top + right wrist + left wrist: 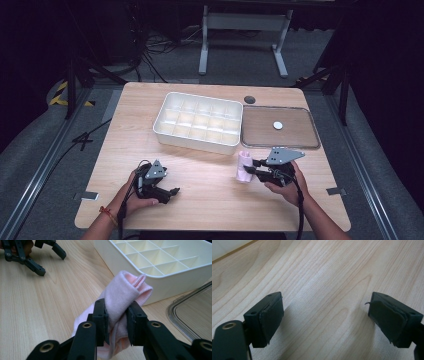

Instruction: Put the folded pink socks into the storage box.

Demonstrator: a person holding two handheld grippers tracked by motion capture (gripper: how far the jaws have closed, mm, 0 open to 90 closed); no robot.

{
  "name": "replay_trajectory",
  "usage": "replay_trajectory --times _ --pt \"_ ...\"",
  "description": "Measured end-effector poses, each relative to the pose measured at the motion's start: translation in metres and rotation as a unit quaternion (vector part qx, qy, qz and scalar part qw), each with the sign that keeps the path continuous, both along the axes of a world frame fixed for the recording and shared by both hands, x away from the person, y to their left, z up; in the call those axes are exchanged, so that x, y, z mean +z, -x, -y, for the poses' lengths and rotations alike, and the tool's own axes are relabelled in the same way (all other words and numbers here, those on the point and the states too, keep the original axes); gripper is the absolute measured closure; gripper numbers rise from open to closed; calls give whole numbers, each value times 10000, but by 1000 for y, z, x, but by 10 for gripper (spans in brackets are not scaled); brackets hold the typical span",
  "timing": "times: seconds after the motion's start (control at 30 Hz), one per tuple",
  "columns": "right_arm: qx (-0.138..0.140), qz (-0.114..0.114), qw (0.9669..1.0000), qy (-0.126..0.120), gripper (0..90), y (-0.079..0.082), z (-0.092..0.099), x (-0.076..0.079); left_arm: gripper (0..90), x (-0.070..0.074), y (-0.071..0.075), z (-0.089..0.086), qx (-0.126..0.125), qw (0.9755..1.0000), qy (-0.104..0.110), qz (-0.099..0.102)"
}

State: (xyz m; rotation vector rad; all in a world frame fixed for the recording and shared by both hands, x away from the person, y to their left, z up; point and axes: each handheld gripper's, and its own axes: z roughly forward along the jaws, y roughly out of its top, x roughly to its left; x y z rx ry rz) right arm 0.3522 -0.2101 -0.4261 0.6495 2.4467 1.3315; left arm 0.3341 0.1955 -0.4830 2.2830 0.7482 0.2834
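From above, the right gripper (251, 167) pinched a pink cloth (243, 166) just before the white tray (198, 122); the left gripper (174, 191) lay well left. In the left gripper view its jaws stood apart over the table (324, 277). In the right gripper view the jaws squeezed the cloth (122, 293) beside the tray (160, 272).

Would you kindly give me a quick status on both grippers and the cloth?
Left gripper open, over bare wooden table. Right gripper shut on rolled pink cloth. White divided tray close ahead, nothing between.

Lab; black curtains (385, 60); floor cables (150, 47)
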Motion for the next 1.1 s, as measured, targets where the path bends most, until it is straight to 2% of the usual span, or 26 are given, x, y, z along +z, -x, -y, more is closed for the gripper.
replay_trajectory --times 0.4,0.6,0.83,1.1 --pt "-78 182 9998 -19 722 2 4 6 131 0 0 1 8 10000 6 -6" --pt "-169 304 9992 -207 722 -3 8 16 130 0 0 1 10 10000 4 -11" --pt "-257 451 9983 -280 722 -10 9 28 129 0 0 1 0 10000 4 -14" --pt "-351 750 9964 -205 722 -19 10 47 129 0 0 1 -1 10000 2 -14"
